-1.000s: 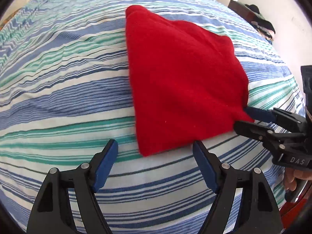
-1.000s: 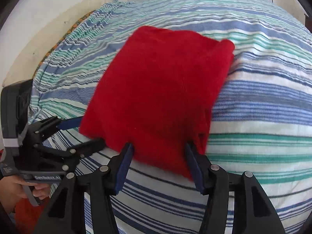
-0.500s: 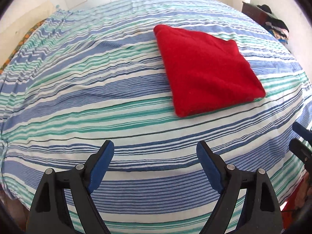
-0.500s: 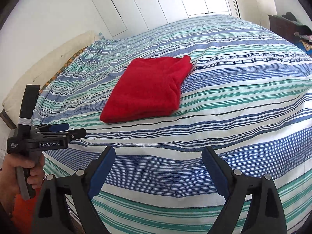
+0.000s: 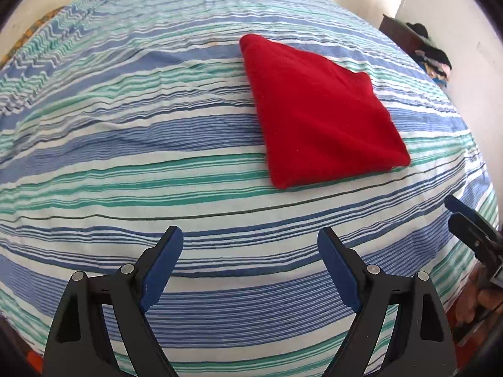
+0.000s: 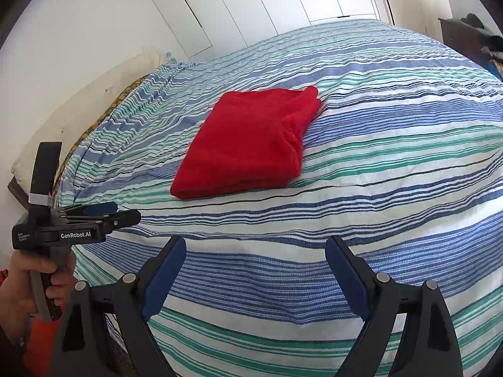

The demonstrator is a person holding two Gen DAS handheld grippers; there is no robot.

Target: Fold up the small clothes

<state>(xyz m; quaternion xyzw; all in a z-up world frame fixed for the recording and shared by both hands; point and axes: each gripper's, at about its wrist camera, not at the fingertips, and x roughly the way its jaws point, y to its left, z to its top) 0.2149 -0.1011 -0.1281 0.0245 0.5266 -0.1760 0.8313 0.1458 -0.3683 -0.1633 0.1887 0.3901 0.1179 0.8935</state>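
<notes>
A red garment (image 5: 317,113) lies folded into a compact rectangle on the striped bed cover (image 5: 157,144); it also shows in the right wrist view (image 6: 251,141). My left gripper (image 5: 250,251) is open and empty, held back from the garment near the bed's front edge. My right gripper (image 6: 255,257) is open and empty, also well short of the garment. The left gripper shows in the right wrist view (image 6: 103,213) at the left, held in a hand. The right gripper's fingertips show at the right edge of the left wrist view (image 5: 462,213).
The bed cover (image 6: 393,157) has blue, green and white stripes. A pillow (image 6: 94,100) lies at the head of the bed by the white wall. White wardrobe doors (image 6: 267,3) stand behind. A dark cabinet with piled clothes (image 5: 421,47) stands at the far right.
Both grippers have let go of the red garment and pulled back from it toward the bed's front edge. The garment now lies folded and untouched.
</notes>
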